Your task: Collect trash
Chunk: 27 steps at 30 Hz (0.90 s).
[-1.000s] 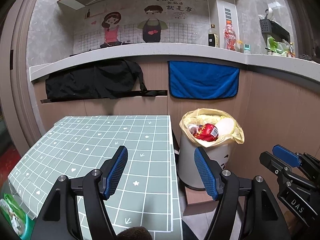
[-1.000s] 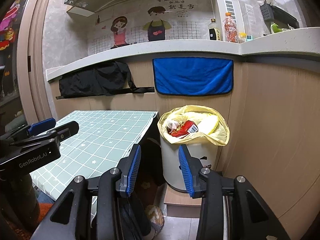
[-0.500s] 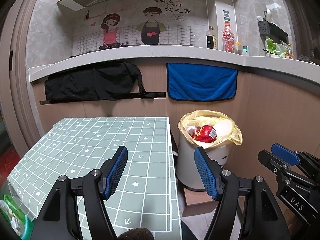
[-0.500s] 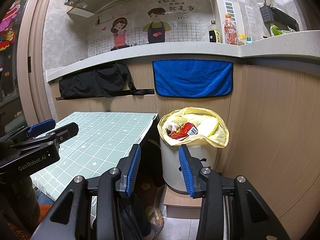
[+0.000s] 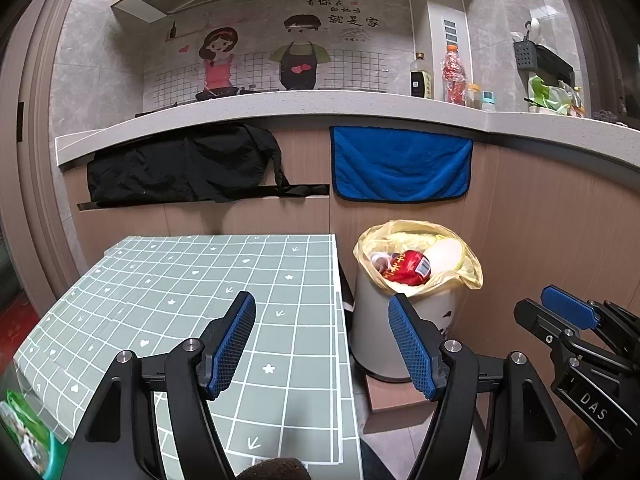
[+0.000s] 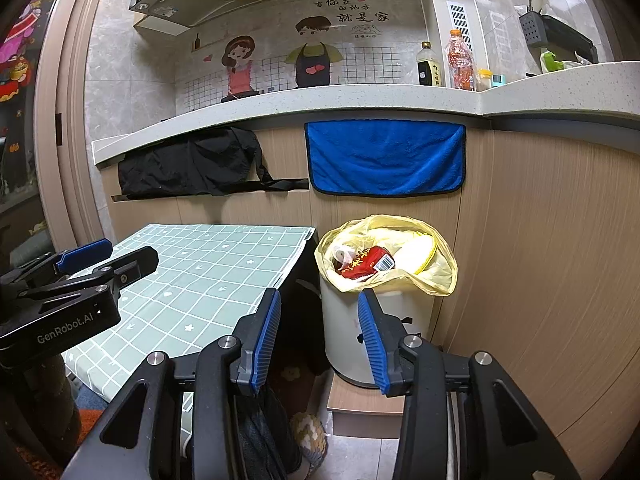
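A white trash bin [image 5: 374, 332] [image 6: 348, 332] with a yellow bag liner [image 5: 460, 276] [image 6: 436, 276] stands on the floor right of the table. Inside lie a red wrapper [image 5: 406, 268] [image 6: 366, 262] and pale trash. My left gripper [image 5: 322, 340] is open and empty above the table's right edge. My right gripper [image 6: 318, 334] is open and empty, held back from the bin at the level of its side. Each gripper shows in the other's view: the right one [image 5: 568, 316], the left one [image 6: 108, 256].
A table with a green checked cloth [image 5: 180, 304] [image 6: 208, 268] fills the left. A counter runs behind, with a blue towel [image 5: 400, 164] [image 6: 384, 156] and a black cloth [image 5: 180, 164] hanging from it. A wood panel wall [image 6: 552, 260] stands right of the bin.
Both views have drifted slightly, so the bin sits a little lower and farther. Both grippers stay open and empty.
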Each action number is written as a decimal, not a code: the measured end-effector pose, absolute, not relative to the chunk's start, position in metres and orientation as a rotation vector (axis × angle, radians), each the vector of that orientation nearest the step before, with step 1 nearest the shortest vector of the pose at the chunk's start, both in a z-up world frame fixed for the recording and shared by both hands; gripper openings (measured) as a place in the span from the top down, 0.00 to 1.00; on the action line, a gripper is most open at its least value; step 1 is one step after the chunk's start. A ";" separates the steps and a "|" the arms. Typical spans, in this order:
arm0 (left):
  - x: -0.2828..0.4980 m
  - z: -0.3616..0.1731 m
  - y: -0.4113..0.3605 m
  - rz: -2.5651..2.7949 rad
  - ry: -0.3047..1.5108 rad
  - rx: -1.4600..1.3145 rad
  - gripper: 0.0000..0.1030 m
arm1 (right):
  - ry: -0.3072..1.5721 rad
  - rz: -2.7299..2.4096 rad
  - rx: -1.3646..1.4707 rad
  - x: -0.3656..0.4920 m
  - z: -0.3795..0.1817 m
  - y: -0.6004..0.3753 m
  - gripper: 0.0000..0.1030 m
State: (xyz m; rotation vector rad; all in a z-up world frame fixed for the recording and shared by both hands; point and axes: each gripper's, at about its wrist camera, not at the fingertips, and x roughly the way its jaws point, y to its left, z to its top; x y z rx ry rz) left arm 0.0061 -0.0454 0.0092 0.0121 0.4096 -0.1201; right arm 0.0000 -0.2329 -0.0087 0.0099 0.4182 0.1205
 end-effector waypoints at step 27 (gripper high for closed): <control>0.004 0.008 -0.043 -0.145 0.408 0.021 0.32 | 0.418 0.124 0.010 0.002 -0.008 -0.236 0.63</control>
